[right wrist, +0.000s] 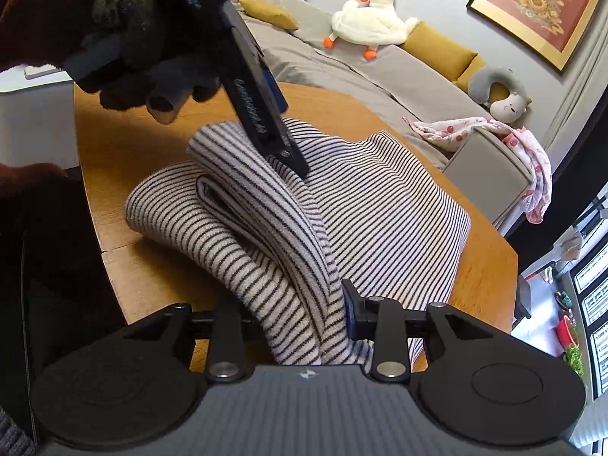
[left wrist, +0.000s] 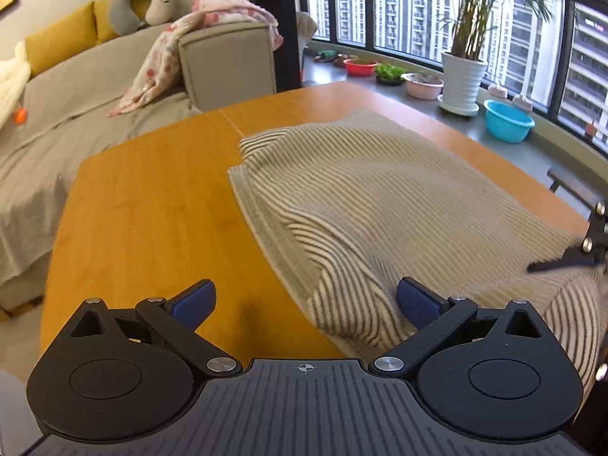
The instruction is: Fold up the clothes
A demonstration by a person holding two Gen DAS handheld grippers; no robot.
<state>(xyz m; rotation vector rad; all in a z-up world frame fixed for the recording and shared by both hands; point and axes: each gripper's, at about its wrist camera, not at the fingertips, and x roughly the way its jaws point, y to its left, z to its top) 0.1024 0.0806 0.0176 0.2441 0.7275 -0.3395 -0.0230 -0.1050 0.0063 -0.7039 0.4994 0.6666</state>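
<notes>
Garment: a striped sweater, cream with thin dark stripes, ribbed knit, lying on the wooden table and covering most of its window-side half.
Condition: partly folded; one thick fold is drawn up off the table into a rounded ridge, and the far portion lies flat with a ribbed hem edge toward the table's middle seam.
Right gripper: clenched on the raised fold, fabric bunched between its jaws (the left finger is hidden under the cloth).
Left gripper: released, jaws spread wide; blue pads clear of the cloth on one side, touching or nearly touching the sweater on the other, hard to say through motion blur.
Left hand: dark-gloved, above the table's far edge, gripper tip at the sweater's top fold.
</notes>
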